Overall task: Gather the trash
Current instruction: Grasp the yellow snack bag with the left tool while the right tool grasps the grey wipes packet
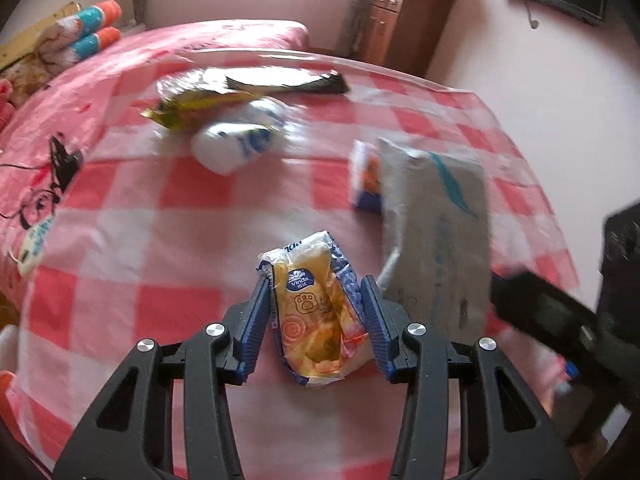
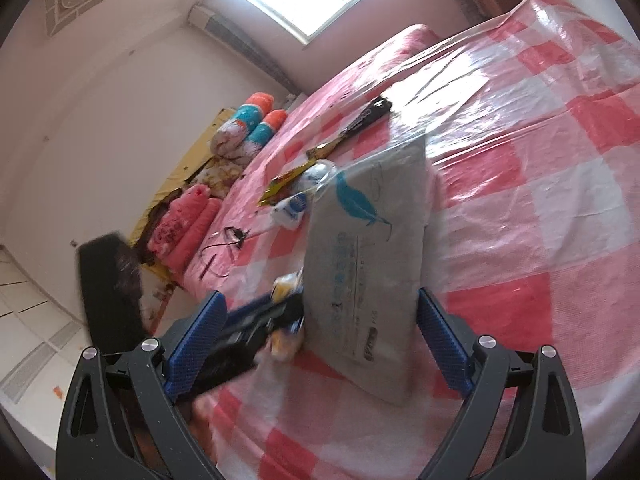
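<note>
A crumpled yellow tissue packet point(image 1: 316, 312) lies on the red-and-white checked cover between the fingers of my left gripper point(image 1: 318, 316), which is open around it. A grey flat package with a teal feather print point(image 1: 436, 236) lies to its right. In the right wrist view that grey package point(image 2: 368, 264) lies between the wide-open fingers of my right gripper point(image 2: 320, 344). Further back lie a white and blue bottle point(image 1: 240, 140), a yellow wrapper point(image 1: 192, 106), a dark wrapper point(image 1: 288, 82) and a small white and orange carton point(image 1: 366, 176).
The checked plastic cover point(image 1: 160, 216) spreads over a bed. Rolled blankets point(image 1: 80, 36) lie at the far left. A wooden cabinet point(image 1: 400, 24) stands by the back wall. A black bin point(image 2: 108, 288) stands on the floor beside the bed.
</note>
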`<state>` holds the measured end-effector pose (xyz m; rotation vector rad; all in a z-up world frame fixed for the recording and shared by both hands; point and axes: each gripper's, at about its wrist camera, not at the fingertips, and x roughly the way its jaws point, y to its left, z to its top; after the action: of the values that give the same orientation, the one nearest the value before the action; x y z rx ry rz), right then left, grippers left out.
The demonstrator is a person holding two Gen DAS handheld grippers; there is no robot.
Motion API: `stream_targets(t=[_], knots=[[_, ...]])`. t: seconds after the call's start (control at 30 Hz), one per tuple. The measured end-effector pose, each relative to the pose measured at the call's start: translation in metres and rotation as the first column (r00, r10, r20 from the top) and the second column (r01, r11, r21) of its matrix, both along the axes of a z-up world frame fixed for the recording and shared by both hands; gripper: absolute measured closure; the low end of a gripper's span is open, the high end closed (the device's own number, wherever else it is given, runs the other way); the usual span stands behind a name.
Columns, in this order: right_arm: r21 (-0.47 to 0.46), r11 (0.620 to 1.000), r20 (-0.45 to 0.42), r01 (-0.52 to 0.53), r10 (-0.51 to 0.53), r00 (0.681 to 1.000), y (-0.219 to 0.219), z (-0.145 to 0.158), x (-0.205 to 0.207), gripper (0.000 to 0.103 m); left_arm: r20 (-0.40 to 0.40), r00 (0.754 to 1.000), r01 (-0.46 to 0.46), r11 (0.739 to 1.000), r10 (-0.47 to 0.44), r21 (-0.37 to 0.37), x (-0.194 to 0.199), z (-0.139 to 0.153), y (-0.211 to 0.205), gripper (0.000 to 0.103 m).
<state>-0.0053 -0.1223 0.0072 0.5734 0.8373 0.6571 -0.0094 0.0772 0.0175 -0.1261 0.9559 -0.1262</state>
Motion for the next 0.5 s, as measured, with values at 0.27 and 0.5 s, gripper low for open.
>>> stream_targets(t=[0.27, 0.5], knots=[[-0.096, 0.995, -0.009, 0.027, -0.028, 1.0, 0.0, 0.001, 0.009, 0.01, -0.011, 1.0, 0.014, 0.999, -0.013, 0.04, -0.018, -0.002, -0.01, 0.048], [-0.336, 0.94, 0.058, 0.052, -0.034, 0.998, 0.027, 0.005, 0.008, 0.01, 0.005, 1.0, 0.029, 0.986, -0.03, 0.164, -0.023, -0.01, -0.013, 0.042]])
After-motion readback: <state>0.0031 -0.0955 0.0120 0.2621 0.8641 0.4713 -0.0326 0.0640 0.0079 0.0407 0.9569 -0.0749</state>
